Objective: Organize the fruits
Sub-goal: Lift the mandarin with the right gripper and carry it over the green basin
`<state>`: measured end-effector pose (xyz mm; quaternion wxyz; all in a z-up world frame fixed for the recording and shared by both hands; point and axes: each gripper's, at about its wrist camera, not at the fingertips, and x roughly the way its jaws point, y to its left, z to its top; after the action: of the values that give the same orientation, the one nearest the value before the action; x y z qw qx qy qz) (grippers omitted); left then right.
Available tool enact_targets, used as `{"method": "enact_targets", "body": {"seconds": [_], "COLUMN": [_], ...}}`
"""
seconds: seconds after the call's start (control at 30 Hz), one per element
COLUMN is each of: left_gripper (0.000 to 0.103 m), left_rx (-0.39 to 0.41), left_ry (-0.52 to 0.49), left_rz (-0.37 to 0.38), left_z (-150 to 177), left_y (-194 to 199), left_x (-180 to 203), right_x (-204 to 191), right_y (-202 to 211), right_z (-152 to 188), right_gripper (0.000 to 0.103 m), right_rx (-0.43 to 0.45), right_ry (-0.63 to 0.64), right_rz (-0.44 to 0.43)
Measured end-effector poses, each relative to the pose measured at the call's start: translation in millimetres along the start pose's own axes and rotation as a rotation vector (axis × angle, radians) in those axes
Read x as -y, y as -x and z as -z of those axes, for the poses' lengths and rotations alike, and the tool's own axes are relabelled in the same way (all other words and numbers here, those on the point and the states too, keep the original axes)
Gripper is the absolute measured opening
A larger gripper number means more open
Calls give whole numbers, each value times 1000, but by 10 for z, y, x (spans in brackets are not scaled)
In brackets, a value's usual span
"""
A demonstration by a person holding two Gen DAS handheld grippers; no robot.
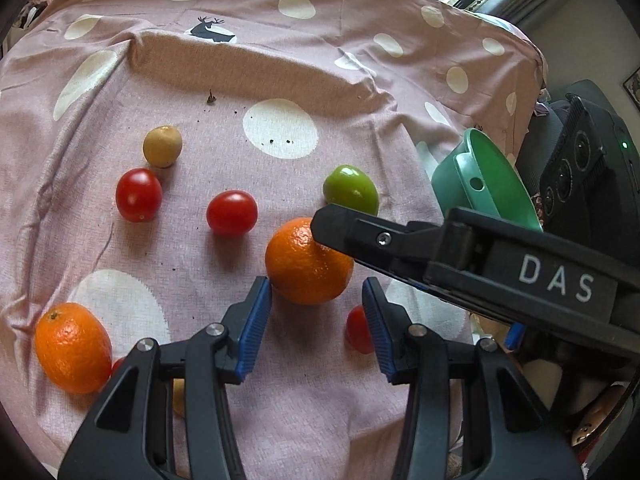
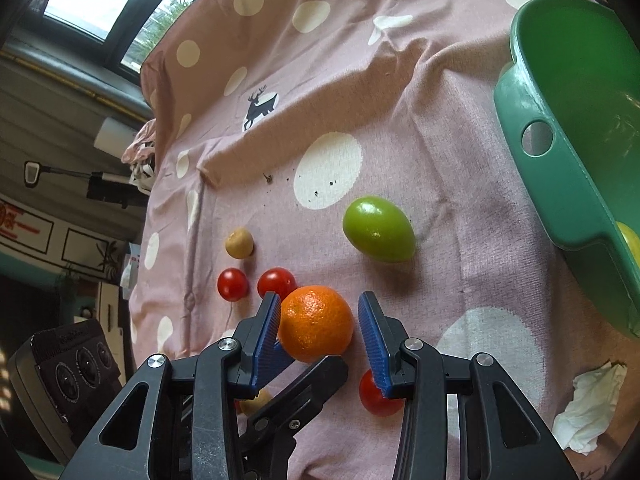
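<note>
Fruits lie on a pink dotted cloth (image 1: 200,92). An orange (image 1: 308,262) lies just ahead of my open left gripper (image 1: 317,300); it also shows between the open blue pads of my right gripper (image 2: 316,320) as the orange (image 2: 316,322), left pad touching or nearly so. The right gripper's body (image 1: 480,264) crosses the left wrist view. A green fruit (image 1: 351,189) (image 2: 378,229), two cherry tomatoes (image 1: 139,195) (image 1: 232,213), a tan fruit (image 1: 163,146) and a second orange (image 1: 72,347) lie around. A green bowl (image 2: 568,184) stands right.
Another tomato (image 1: 357,330) (image 2: 376,396) lies half hidden by the inner fingers. A crumpled tissue (image 2: 588,404) lies at the right. A black device (image 1: 576,160) sits beyond the cloth's edge. A yellow fruit (image 2: 632,240) shows in the bowl.
</note>
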<state>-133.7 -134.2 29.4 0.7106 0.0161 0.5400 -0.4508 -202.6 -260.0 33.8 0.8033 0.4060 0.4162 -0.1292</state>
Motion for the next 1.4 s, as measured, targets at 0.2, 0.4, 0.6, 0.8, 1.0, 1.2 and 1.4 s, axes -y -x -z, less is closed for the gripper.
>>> {"method": "enact_targets", "body": {"seconds": [0.2, 0.4, 0.6, 0.8, 1.0, 1.2, 1.4], "left_gripper": [45, 42, 42, 42, 41, 41, 41], "left_rx": [-10, -4, 22, 98, 203, 272, 299], "left_ry": [8, -8, -24, -35, -86, -160, -262], "left_rz": [-9, -32, -46, -32, -29, -3, 49], "left_z": [-10, -18, -22, -31, -44, -59, -83], "left_y": [-64, -94, -53, 167, 431, 586, 592], "left_x": [-16, 0, 34, 112, 316, 612, 979], "right_x": [29, 39, -32, -197, -386, -419, -276], "right_y": [-74, -114, -69, 128, 431, 778, 1140], "right_z": [-21, -21, 2, 58, 126, 161, 167], "right_gripper": [44, 44, 44, 44, 44, 44, 44], "right_rx": [-23, -37, -7, 69, 176, 285, 398], "right_ry": [-14, -24, 17, 89, 174, 200, 170], "right_rz": [-19, -46, -23, -13, -22, -26, -16]}}
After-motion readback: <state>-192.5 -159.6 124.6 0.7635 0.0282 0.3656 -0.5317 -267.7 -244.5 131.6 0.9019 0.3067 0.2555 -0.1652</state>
